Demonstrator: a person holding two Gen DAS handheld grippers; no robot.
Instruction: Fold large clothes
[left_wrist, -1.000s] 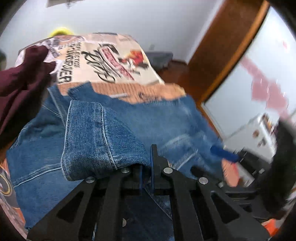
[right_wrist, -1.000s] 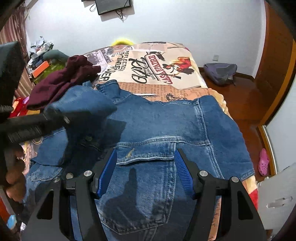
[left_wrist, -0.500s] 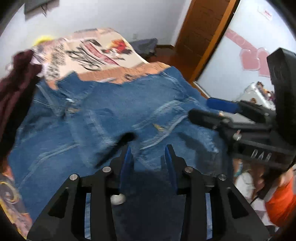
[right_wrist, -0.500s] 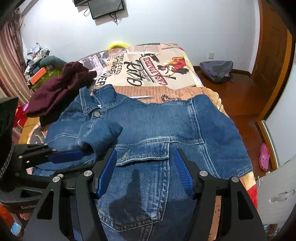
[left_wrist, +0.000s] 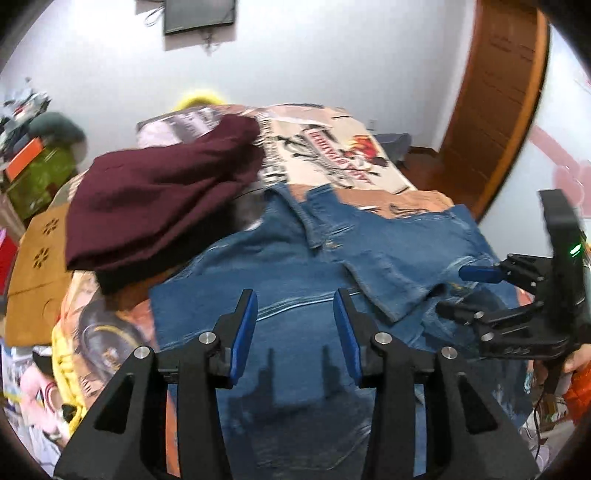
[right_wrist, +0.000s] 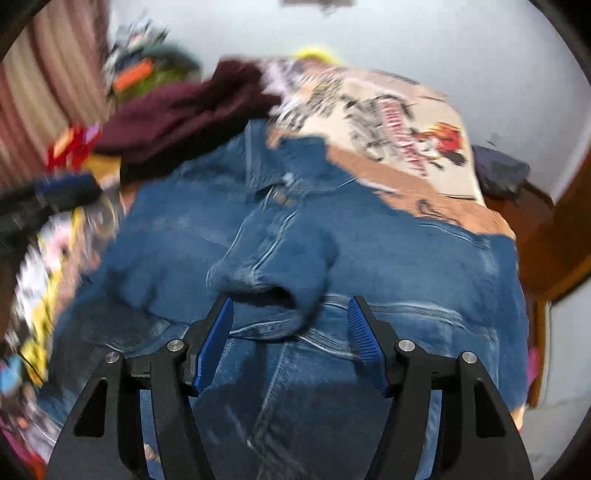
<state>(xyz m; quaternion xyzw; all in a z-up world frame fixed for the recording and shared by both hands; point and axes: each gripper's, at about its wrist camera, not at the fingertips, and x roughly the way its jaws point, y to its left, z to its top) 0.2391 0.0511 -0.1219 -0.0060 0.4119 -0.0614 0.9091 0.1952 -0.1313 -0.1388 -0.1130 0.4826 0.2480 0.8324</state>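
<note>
**Denim jacket on the bed, both tools empty**

My right wrist view is smeared by motion, so seams and the room's left side are hard to read. The jacket's (left_wrist: 295, 266) lower part is cut off behind my tools in both views. It lies spread on the printed bedspread (left_wrist: 332, 155), collar away from me, one sleeve (right_wrist: 273, 266) folded across its front, a maroon garment (left_wrist: 159, 206) just beside it. My left gripper (left_wrist: 293, 332) is opening with nothing between its jaws; my right gripper (right_wrist: 291, 343) stands open over the denim.
</note>
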